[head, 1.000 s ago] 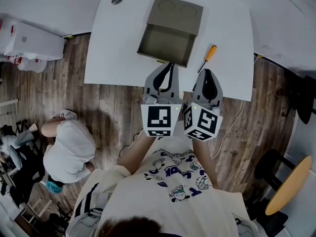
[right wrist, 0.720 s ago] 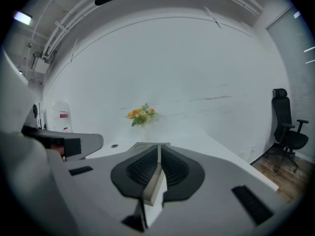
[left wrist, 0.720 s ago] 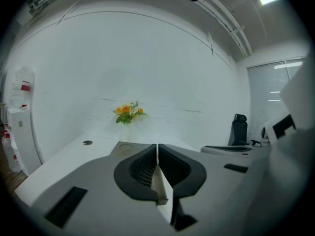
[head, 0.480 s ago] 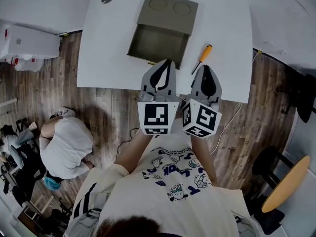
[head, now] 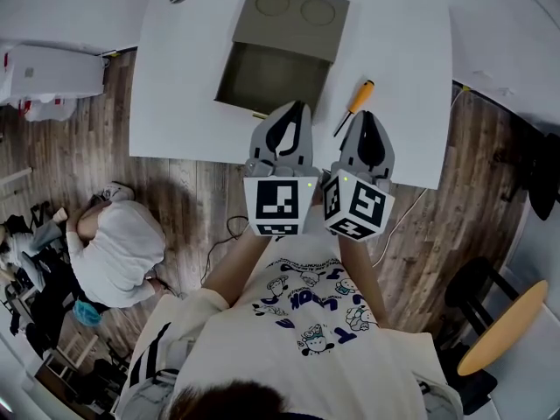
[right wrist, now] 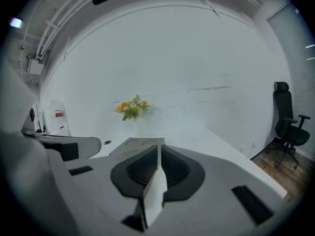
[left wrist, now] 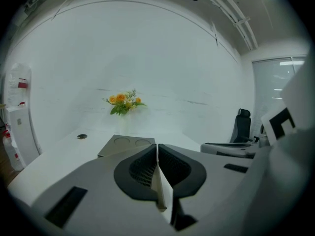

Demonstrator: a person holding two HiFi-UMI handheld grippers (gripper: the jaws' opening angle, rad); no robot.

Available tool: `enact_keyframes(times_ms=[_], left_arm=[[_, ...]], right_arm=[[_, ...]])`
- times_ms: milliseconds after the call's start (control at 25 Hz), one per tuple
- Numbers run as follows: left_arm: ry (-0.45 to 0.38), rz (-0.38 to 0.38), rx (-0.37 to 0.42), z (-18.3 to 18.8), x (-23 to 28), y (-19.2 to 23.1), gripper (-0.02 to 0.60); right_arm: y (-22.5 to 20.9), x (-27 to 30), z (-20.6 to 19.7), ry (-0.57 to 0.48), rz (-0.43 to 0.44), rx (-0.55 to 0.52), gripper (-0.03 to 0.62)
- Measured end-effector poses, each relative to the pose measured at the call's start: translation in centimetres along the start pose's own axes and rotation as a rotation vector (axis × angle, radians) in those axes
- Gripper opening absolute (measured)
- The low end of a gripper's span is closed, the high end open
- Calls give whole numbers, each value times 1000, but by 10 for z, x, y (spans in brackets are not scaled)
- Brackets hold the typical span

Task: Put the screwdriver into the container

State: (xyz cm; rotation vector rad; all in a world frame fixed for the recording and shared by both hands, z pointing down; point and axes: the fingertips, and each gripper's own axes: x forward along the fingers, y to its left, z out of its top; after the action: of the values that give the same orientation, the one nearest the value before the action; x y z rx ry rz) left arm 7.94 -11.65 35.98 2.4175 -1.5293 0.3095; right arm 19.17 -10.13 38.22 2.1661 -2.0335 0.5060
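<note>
One orange-handled screwdriver lies near a boxy olive container.

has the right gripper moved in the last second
Yes. The right gripper has pushed farther in over the table, away from its near edge, so its tip now sits beside the shaft of the screwdriver.

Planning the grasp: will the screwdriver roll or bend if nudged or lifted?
The screwdriver looks stiff: a thin shaft and orange handle. Its rounded-looking handle would probably let it roll on the smooth table if nudged sideways. Being slim, likely light.
</note>
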Motion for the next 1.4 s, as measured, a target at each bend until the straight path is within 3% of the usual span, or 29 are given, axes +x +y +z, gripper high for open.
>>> enact_keyframes(times_ms=[1400], left_arm=[[139, 20, -60, -53, 68, 4, 23]], right_arm=[[-42, 65, -70, 214, -53, 119, 41]])
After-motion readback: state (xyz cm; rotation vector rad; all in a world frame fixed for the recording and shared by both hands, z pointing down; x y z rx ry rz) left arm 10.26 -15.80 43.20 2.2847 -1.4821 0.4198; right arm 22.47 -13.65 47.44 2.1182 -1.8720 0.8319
